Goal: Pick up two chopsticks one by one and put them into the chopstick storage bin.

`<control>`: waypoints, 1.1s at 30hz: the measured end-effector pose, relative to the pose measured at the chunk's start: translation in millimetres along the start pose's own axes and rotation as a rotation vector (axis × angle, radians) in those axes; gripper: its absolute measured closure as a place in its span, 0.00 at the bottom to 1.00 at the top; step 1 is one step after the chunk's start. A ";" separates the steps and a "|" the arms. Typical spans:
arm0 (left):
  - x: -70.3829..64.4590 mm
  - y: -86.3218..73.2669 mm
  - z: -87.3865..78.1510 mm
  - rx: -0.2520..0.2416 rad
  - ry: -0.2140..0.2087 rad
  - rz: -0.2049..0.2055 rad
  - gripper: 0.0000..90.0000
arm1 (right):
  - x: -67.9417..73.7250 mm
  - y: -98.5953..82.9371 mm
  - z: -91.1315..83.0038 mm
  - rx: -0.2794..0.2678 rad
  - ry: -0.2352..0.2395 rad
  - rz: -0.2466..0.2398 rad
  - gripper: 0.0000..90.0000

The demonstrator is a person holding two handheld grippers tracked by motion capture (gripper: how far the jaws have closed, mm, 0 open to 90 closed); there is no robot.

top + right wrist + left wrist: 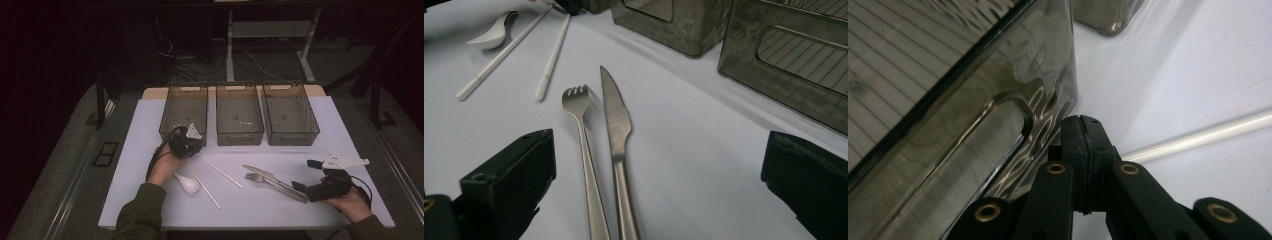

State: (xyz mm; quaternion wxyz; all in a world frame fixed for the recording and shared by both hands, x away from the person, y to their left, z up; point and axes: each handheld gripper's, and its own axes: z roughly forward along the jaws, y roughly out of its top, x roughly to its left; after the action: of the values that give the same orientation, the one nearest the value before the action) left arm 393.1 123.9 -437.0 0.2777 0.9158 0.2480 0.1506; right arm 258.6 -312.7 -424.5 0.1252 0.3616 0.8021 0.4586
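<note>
The left tongs (187,141) sit toward the left side of the worktop (320,125), just in front of the left bin (184,111), with the person's left hand (162,167) behind them. In the left gripper view the jaws are pressed flat together with nothing visibly between them, their tips close beside the bin's (948,100) smoky front wall, and one chopstick (1198,137) lies on the white surface just past them. Two white chopsticks (220,171) run from those tongs toward the near edge, spreading slightly apart, and a white spoon (187,183) lies beside them on the left, close to the left hand. The right tongs (307,175) are near the right front corner, held by the right hand (350,202), and gape wide. In the right gripper view the two jaws stand far apart with the fork (585,150) and the knife (616,135) lying between them; the two handles run side by side, while the fork's tines and the knife's tip point away toward the bins. Neither jaw touches the metal. The middle bin (239,114) and the right bin (290,113) stand in a row with the left one along the far edge.
</note>
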 end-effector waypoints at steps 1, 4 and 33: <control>0.5 -0.5 -0.7 0.006 -0.003 -0.004 0.99 | 0.0 0.0 -0.5 0.000 -0.001 0.000 0.01; 2.6 -2.8 -4.7 0.029 -0.011 -0.011 0.99 | -0.4 -0.3 -0.9 -0.002 -0.001 -0.002 0.01; 18.2 -36.4 -33.0 0.111 0.051 -0.089 0.99 | -0.4 -0.7 -0.8 0.002 0.001 -0.004 0.01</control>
State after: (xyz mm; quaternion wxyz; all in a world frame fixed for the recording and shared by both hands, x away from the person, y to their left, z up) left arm 381.1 174.3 -429.3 0.2264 0.9137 0.3036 0.1472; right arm 258.0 -313.7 -424.7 0.1254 0.3600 0.8032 0.4578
